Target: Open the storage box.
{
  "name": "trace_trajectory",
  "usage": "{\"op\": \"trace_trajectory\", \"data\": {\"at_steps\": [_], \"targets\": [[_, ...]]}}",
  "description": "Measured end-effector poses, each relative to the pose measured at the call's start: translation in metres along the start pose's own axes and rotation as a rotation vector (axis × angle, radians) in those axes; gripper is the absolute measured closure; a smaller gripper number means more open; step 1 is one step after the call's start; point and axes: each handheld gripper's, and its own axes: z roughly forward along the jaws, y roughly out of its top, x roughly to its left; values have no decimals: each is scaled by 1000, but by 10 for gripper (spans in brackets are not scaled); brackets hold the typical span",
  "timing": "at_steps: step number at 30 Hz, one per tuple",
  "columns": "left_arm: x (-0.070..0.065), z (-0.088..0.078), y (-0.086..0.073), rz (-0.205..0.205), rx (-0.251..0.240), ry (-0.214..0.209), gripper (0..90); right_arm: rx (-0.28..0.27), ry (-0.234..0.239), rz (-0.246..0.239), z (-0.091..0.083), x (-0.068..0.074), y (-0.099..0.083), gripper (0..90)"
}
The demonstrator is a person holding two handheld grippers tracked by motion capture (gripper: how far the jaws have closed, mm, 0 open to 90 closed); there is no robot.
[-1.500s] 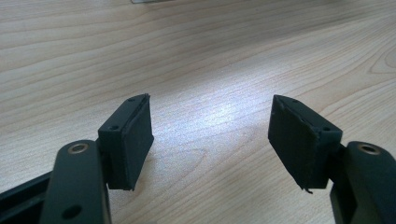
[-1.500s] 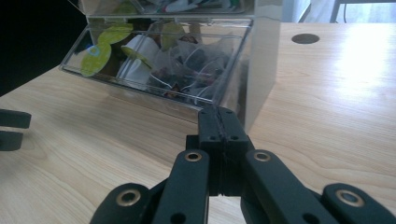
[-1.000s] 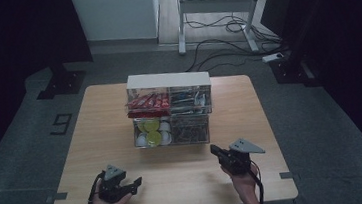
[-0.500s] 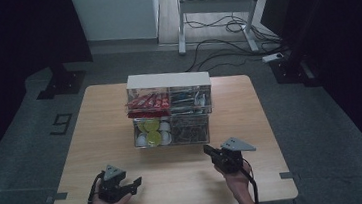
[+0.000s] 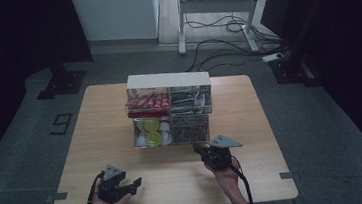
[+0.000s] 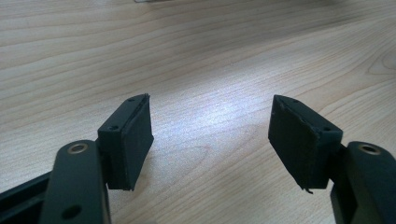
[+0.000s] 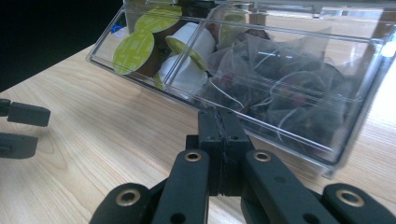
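A clear plastic organizer (image 5: 171,111) stands at the middle of the wooden table (image 5: 106,124). Its upper drawers hold red packets (image 5: 146,102) and dark sachets, and the lower ones hold green-lidded capsules (image 7: 133,49) and mesh tea bags (image 7: 280,93). My right gripper (image 5: 198,149) is shut with nothing between its jaws. Its tips (image 7: 219,114) sit just short of the tea-bag drawer's front. My left gripper (image 5: 132,183) rests near the table's front edge. It is open over bare wood (image 6: 210,99), with nothing between its pads (image 6: 135,135).
In the right gripper view, the left gripper (image 7: 21,126) lies far off at the left edge. Beyond the table are a white cabinet (image 5: 115,13), a desk frame (image 5: 220,5) with floor cables, and dark stands on both sides.
My right gripper has moved left and slightly forward, closer to the organizer's lower right drawer. The left gripper has stayed in place.
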Motion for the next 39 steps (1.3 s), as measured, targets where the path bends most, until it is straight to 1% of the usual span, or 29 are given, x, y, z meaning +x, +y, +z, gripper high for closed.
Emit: {"op": "trace_trajectory", "data": {"at_steps": [8, 11, 15, 25, 34, 35, 39], "targets": [[0, 0, 0, 1, 4, -1, 306, 5, 9, 5, 12, 4, 3, 892], [-1, 1, 0, -3, 7, -5, 305, 15, 6, 1, 15, 5, 0, 892], [-2, 2, 0, 6, 13, -7, 303, 23, 2, 5, 16, 4, -3, 892], [-1, 2, 0, 1, 17, -13, 301, 70, -8, 14, 24, -2, -15, 892], [-2, 3, -1, 5, 23, -13, 300, 73, -19, 22, 25, -7, -18, 891], [-2, 3, -1, 6, 23, -13, 300, 68, -29, 31, 25, -9, -18, 891], [-1, 3, -1, 3, 22, -15, 300, 52, -37, 57, 21, -15, -18, 891]]}}
